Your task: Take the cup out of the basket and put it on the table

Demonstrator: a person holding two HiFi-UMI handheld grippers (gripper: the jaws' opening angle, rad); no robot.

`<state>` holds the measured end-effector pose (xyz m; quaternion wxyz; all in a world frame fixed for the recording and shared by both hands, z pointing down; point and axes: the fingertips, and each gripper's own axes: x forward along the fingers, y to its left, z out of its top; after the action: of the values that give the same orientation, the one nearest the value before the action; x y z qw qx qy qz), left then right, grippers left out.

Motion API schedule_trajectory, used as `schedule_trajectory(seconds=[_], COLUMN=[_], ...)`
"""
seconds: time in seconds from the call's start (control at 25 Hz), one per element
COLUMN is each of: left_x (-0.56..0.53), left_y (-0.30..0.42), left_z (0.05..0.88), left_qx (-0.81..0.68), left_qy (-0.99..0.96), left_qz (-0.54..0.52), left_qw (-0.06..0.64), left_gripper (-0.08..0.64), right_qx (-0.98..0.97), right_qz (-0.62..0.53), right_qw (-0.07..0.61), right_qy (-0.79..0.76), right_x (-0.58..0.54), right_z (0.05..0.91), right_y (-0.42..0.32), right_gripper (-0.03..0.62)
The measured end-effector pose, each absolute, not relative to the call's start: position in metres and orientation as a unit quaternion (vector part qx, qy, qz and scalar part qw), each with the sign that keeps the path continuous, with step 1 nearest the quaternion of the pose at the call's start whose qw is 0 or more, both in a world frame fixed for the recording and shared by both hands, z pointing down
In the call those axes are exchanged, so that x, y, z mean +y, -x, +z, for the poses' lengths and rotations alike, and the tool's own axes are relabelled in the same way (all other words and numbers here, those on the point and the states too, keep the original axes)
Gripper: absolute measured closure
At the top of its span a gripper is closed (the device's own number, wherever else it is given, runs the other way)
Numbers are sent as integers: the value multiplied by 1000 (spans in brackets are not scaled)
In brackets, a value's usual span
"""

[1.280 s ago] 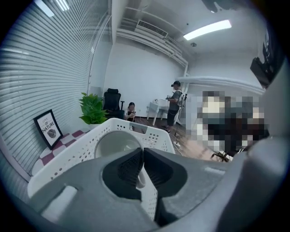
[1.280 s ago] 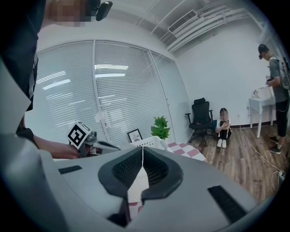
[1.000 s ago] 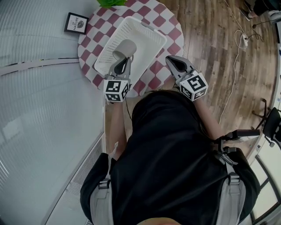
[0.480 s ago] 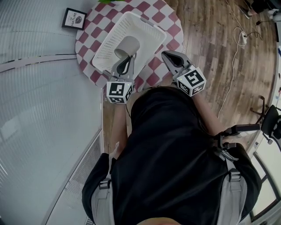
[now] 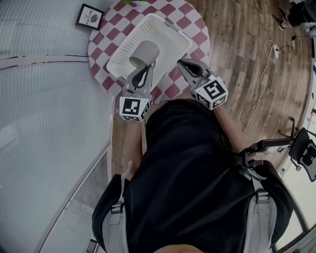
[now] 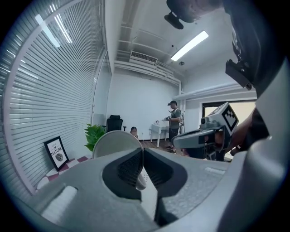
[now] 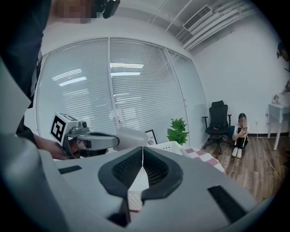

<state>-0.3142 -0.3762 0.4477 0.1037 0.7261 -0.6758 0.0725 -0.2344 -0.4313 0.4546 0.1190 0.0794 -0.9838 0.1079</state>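
A grey cup (image 5: 143,52) hangs over the near part of the white slotted basket (image 5: 126,47), which stands on a round red-and-white checked table (image 5: 195,27). My left gripper (image 5: 142,69) is shut on the cup's wall. In the left gripper view the cup (image 6: 115,142) rises as a pale disc just beyond the closed left gripper (image 6: 143,152). The right gripper view shows the cup (image 7: 132,137) lying sideways above the basket (image 7: 165,147). My right gripper (image 5: 183,65) hovers by the basket's near right edge, shut and holding nothing (image 7: 142,152).
A framed picture (image 5: 89,17) and a green plant (image 5: 129,1) stand at the table's far side. Window blinds run along the left. Wooden floor with a cable and power strip (image 5: 273,48) lies to the right. A person sits on the floor by an office chair (image 7: 218,118).
The left gripper has kept its hold on the cup over the basket. The right gripper has drifted left, closer to the basket's edge. The head camera has shifted slightly.
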Motion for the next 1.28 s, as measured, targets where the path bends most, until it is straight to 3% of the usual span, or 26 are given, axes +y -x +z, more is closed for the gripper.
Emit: schedule_trajectory(seconds=[0.52,0.96,1.28], left_x=[-354,-349,-350], left_y=[320,310,307], left_z=[421,413,428], left_qx=[-696,-696,-677], left_qy=[-713,-715,-733], left_qz=[60,46,30], left_qw=[61,42,46], left_gripper=[540,540,540], right_qx=[-995,-998,-996], right_qz=[21,15,-12], right_qw=[94,51,72], right_qy=[1,39,43], right_x=[-395,-374,-372], right_z=[416,420,437], right_y=[270,271,271], right_gripper=[580,580,580])
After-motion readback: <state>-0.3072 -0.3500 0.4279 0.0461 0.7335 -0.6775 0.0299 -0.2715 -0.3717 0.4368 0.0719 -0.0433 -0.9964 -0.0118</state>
